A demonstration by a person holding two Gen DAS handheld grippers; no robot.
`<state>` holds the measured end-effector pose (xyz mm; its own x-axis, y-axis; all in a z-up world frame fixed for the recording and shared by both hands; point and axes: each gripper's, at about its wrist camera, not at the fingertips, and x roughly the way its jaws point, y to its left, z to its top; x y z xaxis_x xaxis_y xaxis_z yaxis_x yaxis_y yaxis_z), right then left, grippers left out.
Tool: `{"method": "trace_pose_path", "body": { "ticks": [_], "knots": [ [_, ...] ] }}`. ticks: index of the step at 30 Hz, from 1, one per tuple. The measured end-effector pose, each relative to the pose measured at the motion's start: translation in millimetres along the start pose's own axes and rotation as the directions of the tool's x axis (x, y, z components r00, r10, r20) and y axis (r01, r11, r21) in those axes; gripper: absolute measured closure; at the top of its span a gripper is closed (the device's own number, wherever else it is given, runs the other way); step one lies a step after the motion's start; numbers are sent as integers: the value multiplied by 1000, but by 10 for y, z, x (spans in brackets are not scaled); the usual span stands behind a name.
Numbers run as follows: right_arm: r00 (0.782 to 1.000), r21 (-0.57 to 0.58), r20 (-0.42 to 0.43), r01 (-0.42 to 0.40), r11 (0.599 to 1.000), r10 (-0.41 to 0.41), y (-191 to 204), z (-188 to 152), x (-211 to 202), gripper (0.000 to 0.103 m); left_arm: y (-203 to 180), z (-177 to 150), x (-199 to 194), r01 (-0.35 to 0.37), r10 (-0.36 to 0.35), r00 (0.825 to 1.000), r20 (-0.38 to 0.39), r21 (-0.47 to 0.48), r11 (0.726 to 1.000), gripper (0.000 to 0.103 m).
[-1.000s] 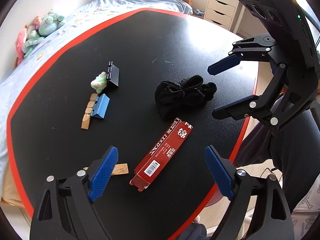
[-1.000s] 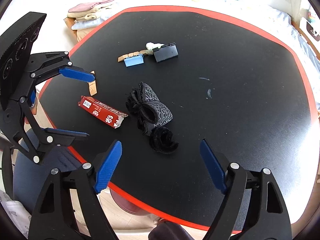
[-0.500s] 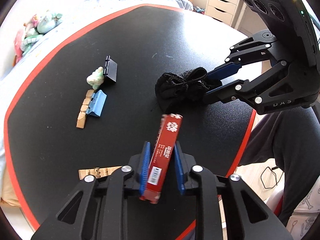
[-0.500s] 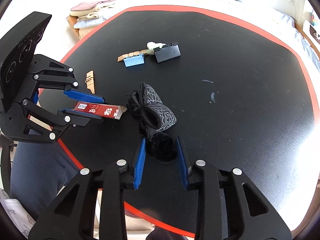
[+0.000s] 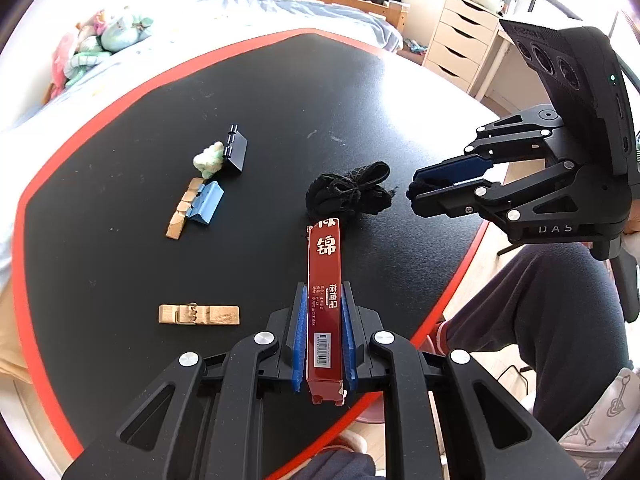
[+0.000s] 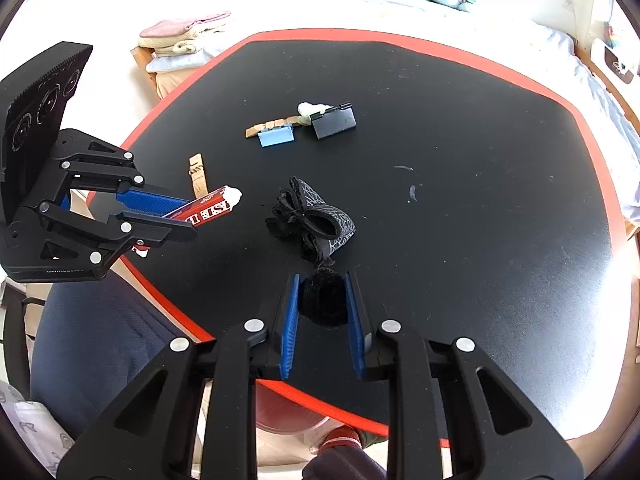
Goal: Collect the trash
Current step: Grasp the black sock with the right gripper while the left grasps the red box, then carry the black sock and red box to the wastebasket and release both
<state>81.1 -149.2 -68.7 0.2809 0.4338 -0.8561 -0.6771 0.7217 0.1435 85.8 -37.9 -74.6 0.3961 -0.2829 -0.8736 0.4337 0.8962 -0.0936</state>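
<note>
Filling view, black red-edged table [image 5: 120, 260], bed [image 5: 300, 20], drawers [image 5: 460, 40]

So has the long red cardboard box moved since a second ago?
Yes. The long red cardboard box has left the black table, lifted in the left hand-held gripper, away from the wooden clothespin.

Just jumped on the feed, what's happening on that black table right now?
A person is clearing trash with a hand-held gripper in each hand. The left hand-held gripper is shut on a long red carton and holds it above the black table. The right hand-held gripper is closed on a fuzzy black piece at the near end of the black fabric bundle. Two binder clips, a crumpled white wad and wooden clothespins lie on the table, untouched.
</note>
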Motion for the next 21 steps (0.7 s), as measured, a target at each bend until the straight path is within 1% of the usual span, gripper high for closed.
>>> {"method": "trace_pose_path", "body": {
  "ticks": [9,17,21],
  "knots": [
    [999,6,47,-6,1000,6,221,-158,-348,81,-202,-214,-302,-6,8,999,42,-39,999,87],
    [997,9,78,-15,1000,14,437,-398,-633,81,-445,-395,-542,-16,20,997,74,-65,998,87],
    [996,9,83,-28,1000,27,538,-538,-728,81,-539,-494,-597,-12,19,996,85,-82,997,87]
  ]
}}
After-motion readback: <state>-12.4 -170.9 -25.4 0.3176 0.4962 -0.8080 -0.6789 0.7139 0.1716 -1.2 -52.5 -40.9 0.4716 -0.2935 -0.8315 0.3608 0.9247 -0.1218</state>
